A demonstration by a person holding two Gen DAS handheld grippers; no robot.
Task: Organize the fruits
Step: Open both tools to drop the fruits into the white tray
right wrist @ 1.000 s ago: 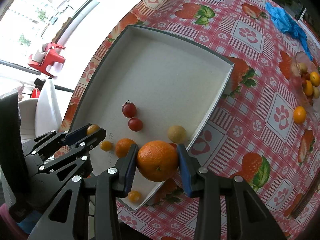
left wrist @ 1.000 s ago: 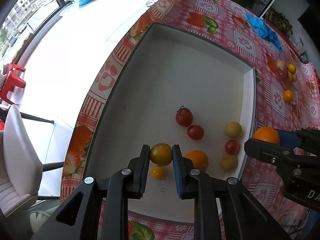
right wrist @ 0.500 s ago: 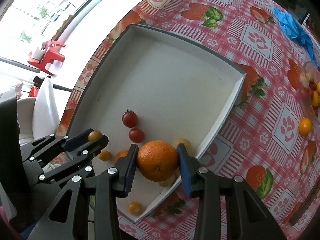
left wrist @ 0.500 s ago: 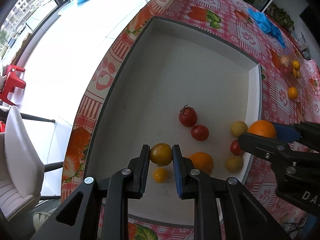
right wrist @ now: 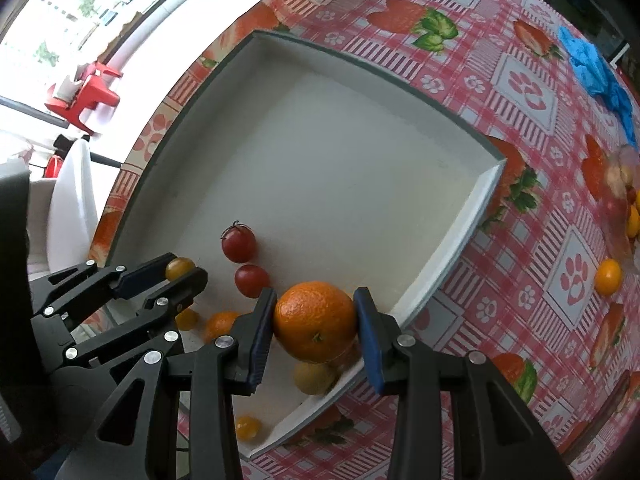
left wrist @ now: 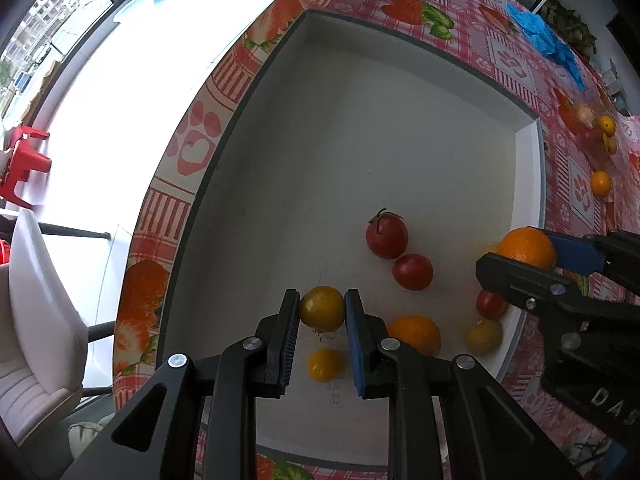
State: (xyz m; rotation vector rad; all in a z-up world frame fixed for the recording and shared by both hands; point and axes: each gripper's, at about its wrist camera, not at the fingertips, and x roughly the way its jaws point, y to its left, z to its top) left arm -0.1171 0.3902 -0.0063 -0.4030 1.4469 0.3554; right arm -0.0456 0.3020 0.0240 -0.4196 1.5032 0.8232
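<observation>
Now both loads hang over the shallow white rectangular tray [right wrist: 460,216]: left tongs [left wrist: 322,312] clamped on a small yellow tomato [left wrist: 322,308], right tongs [right wrist: 315,322] clamped on a large round orange [right wrist: 315,321]. Best lower each toward the bare floor at 12 o'clock, clear of the two red tomatoes [left wrist: 387,237], and part the tongs only near the floor so nothing rolls

A yellowish fruit [right wrist: 314,378] is partly hidden under the held orange [right wrist: 316,322]. The fruits in the far clear bag [left wrist: 596,136] are blurred and cannot be told apart.

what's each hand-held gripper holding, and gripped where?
Left hand-held gripper: yellow tomato, pinched across its sides. Right hand-held gripper: orange, across its sides.
</observation>
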